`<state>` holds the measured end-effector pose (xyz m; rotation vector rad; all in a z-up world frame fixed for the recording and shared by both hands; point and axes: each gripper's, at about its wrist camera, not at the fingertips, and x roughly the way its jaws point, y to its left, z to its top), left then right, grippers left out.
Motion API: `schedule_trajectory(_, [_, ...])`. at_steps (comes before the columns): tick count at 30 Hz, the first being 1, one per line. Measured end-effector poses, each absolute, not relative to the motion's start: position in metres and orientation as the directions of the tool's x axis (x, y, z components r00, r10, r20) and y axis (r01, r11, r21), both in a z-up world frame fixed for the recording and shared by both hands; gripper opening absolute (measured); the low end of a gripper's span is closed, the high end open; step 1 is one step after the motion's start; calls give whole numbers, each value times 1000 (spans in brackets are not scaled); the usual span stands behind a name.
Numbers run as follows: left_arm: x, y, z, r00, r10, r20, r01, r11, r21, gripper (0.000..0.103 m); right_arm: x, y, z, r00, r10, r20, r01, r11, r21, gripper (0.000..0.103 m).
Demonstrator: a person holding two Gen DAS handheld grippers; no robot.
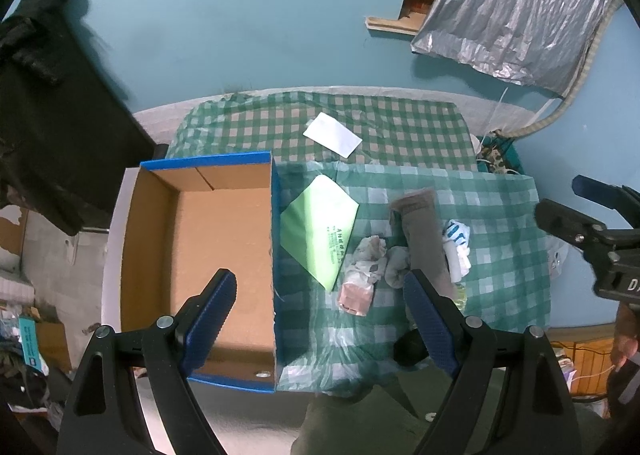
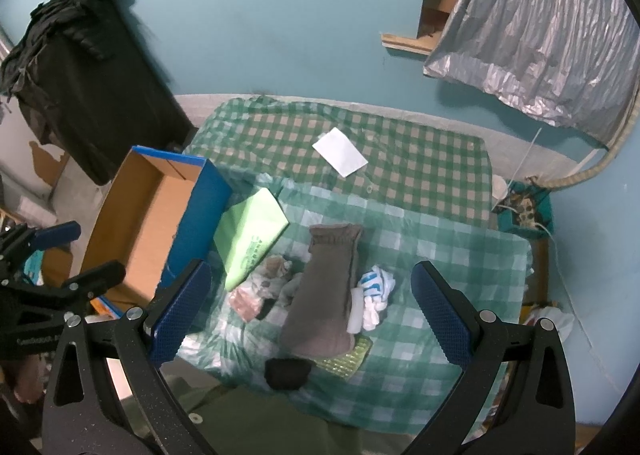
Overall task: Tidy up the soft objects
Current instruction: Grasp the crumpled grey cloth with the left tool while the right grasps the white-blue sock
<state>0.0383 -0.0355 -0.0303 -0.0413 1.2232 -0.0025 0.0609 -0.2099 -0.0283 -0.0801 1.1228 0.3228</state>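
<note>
A: Where do the soft things lie?

B: In a loose heap on the checked cloth (image 2: 420, 191). The grey sock (image 2: 324, 287) stretches from far to near through the middle of the heap; a blue-and-white cloth bundle (image 2: 374, 291) touches its right side, and a crumpled pale rag (image 1: 366, 259) sits just left of it. A dark ball of fabric (image 2: 289, 373) rests at the near edge of the cloth. The cardboard box (image 1: 224, 255), blue outside, stands to the left with nothing inside it.

A: And the grippers?

B: Both hover above the scene holding nothing. The left gripper (image 1: 320, 319) has its fingers spread wide, one over the box and one over the heap. The right gripper (image 2: 312, 307) is likewise spread, straddling the sock.

A: What could go wrong from here?

B: The pieces touch and overlap, so closing on the sock may likely drag the bundle or the rag along. The sock also lies on a blister sheet (image 2: 346, 361), and a low pinch might catch that or bunch the loose cloth. The green envelope (image 1: 320, 231) lies against the box wall and could get swept in.
</note>
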Motion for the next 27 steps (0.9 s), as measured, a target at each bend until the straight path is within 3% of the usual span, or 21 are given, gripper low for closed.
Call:
schedule_trajectory(13, [57, -33, -80, 253, -21, -967, -20, 999, -27, 87, 94, -259, -68, 317, 187, -930, -216, 969, 121, 100])
schedule_trajectory(27, [84, -52, -138, 177, -15, -984, 46, 999, -7, 87, 133, -298, -156, 228, 109, -967, -166, 984, 72, 100])
